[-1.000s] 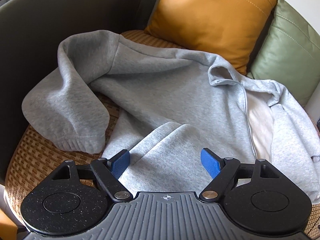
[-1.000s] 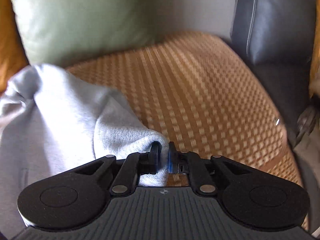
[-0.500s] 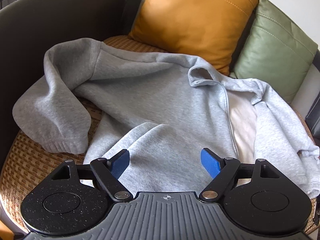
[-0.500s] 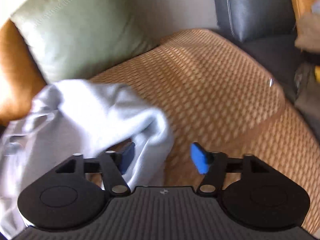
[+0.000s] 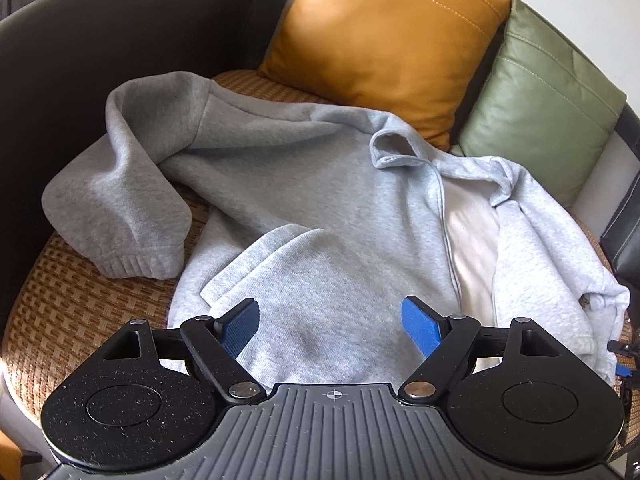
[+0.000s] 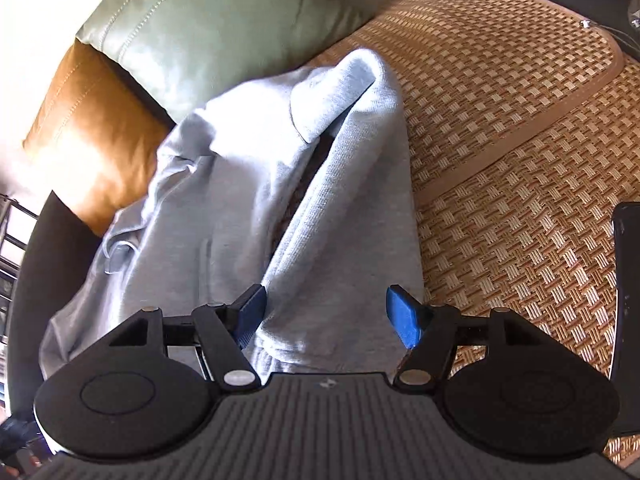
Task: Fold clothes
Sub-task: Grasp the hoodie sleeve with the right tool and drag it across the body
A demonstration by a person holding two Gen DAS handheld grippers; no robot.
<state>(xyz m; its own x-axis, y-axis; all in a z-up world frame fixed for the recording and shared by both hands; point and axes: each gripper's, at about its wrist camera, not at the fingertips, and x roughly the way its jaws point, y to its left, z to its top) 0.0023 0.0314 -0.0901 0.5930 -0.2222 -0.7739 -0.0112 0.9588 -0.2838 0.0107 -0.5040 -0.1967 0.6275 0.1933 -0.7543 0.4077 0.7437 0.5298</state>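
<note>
A grey zip-front sweatshirt lies spread over the woven mat on the seat of a dark sofa. In the left wrist view, at far left, one sleeve bends down from the shoulder and ends in a ribbed cuff resting on the mat. Next to it, the front panel lies flat with its lower corner turned up in a soft fold. The left gripper hangs just above that panel, its blue pads spread wide with nothing between them. Farther right runs the zip edge, the collar standing up a little, and a strip of pale lining showing where the front lies apart. Behind sit an orange cushion and, to its right, a green cushion. At the far right the other side of the sweatshirt bunches up near the seat edge. In the right wrist view the same cushions appear at upper left, and the second sleeve runs down toward the camera over the bunched fabric, with bare mat to its right. The right gripper is released too, its pads wide apart on either side of the sleeve end, the left pad against the cloth. A dark flat object shows at the right border.
</note>
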